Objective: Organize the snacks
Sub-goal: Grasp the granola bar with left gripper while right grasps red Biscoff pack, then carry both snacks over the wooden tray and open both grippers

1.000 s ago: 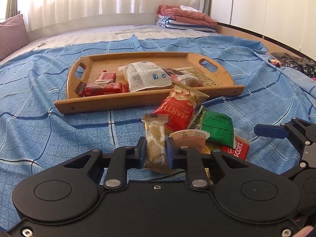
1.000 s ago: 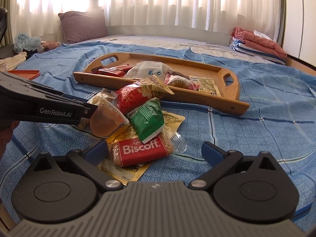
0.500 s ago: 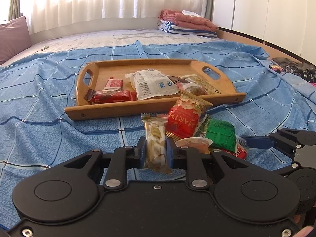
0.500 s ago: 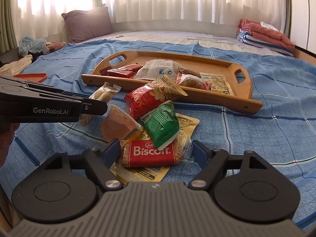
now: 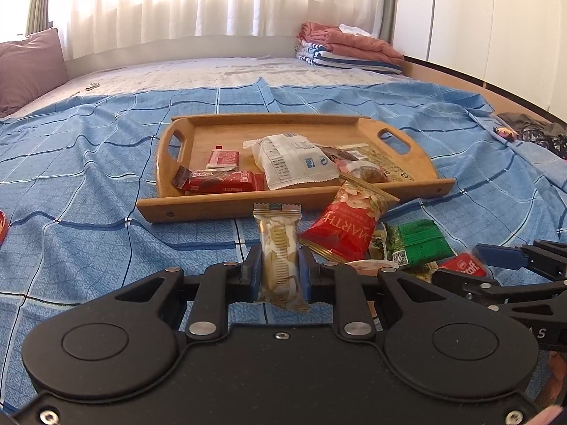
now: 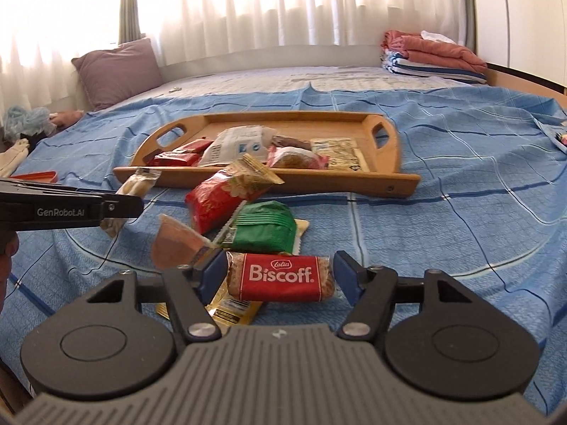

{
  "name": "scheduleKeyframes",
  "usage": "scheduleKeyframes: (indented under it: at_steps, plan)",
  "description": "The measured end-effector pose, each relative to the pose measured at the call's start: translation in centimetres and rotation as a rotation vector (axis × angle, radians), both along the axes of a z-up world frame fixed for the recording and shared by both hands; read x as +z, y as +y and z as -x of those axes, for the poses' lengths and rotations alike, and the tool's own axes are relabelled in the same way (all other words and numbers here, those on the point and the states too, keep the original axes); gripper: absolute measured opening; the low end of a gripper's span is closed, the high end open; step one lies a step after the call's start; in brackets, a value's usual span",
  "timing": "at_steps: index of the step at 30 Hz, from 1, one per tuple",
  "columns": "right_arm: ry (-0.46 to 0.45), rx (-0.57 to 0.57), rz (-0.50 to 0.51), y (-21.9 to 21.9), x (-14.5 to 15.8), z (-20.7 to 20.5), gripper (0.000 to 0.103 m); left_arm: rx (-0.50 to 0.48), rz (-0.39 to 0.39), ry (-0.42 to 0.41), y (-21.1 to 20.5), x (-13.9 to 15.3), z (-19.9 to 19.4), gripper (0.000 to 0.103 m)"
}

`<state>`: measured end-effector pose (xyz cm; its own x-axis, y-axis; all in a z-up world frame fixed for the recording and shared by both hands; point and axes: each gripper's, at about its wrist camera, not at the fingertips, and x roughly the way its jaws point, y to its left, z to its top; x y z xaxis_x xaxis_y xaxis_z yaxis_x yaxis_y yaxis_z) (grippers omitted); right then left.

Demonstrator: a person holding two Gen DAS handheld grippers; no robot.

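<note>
Left gripper: clenched on the gold-and-white wafer bar, which stands upright between the pads, its top seam well above them
Right gripper: jaws closing around the Biscoff packet; a sliver of gap shows at each end, so the pads do not seem to press yet
Biscoff packet: lies crosswise on the blue bedspread, partly on a yellow sachet, at the near edge of the loose pile
Loose pile: red nut bag, green packet and an orange jelly cup sit just beyond, crowded together in front of the tray
Wooden tray: on the bed past the pile, already holding a white packet, red bars and other snacks; bare wood shows at its far side
Step in hand: judged to be securing the Biscoff so both snacks can go to the tray
Doing it well: let the pads meet the packet's short ends squarely and gently, since the biscuit inside likely crumbles under a hard squeeze
Watch for: the yellow sachet beneath may drag along; lift straight up and check it drops away
Left side: keep the bar steady, clear of the right gripper's path
Placement: aim for the open wood, not on top of the white packet
</note>
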<state>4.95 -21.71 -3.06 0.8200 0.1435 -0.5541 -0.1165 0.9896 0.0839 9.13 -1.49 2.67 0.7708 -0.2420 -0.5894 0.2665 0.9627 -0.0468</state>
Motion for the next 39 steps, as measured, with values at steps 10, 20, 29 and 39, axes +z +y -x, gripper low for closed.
scheduleKeyframes:
  at_steps: [10, 20, 29, 39]
  plan:
    - [-0.056, -0.078, -0.038, -2.8, 2.7, -1.2, 0.068, 0.019, 0.007, -0.062, 0.5, 3.1, -2.4, 0.020]
    - [-0.101, -0.110, -0.061, -4.9, 7.0, -7.2, 0.068, 0.045, 0.054, -0.086, 0.9, 7.2, -8.6, 0.020]
    - [-0.066, -0.103, -0.075, -4.9, 8.6, -14.8, 0.068, 0.088, 0.113, 0.017, 2.0, 7.6, -16.7, 0.020]
    - [0.038, -0.125, -0.125, -4.7, 6.7, -22.9, 0.068, 0.142, 0.113, 0.120, 3.0, 4.4, -23.7, 0.020]
